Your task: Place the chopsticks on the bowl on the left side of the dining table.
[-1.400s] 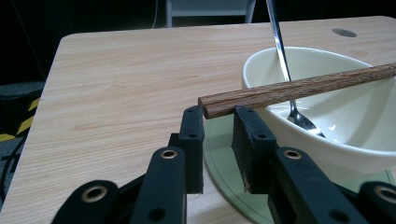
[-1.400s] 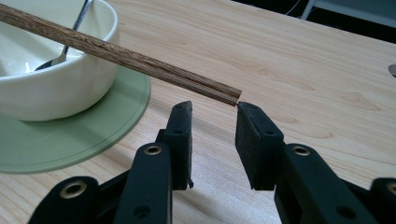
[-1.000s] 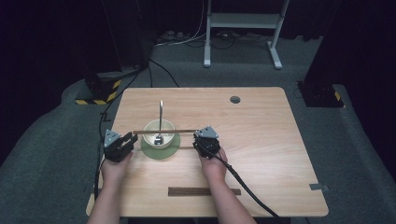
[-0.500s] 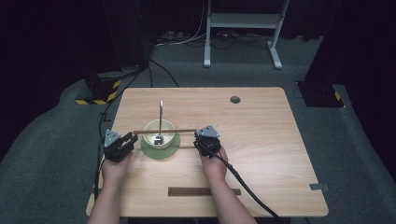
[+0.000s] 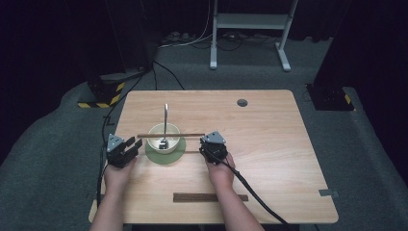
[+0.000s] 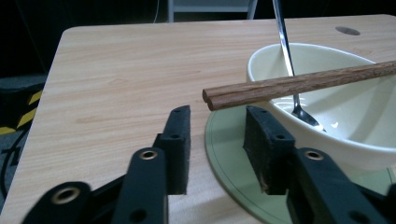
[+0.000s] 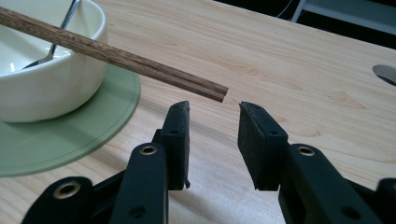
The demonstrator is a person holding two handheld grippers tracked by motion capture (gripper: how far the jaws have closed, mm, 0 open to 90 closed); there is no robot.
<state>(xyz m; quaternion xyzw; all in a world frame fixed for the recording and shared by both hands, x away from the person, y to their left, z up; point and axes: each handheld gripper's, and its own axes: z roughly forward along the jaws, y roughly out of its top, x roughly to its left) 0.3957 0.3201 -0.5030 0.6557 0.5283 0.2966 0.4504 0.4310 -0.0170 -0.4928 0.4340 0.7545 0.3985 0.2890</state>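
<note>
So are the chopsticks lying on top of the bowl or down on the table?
On top: the chopsticks lie level across the bowl rim, both ends sticking out past it above the table.

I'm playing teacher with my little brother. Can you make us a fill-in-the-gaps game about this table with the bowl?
1. The chopsticks lie across the rim of the ____.
2. The bowl stands on a round ____ plate.
3. Inside the bowl leans a shiny metal ____.
4. The jaws of the right gripper are ____, with nothing between them.

Missing words: bowl; green; spoon; open
</note>
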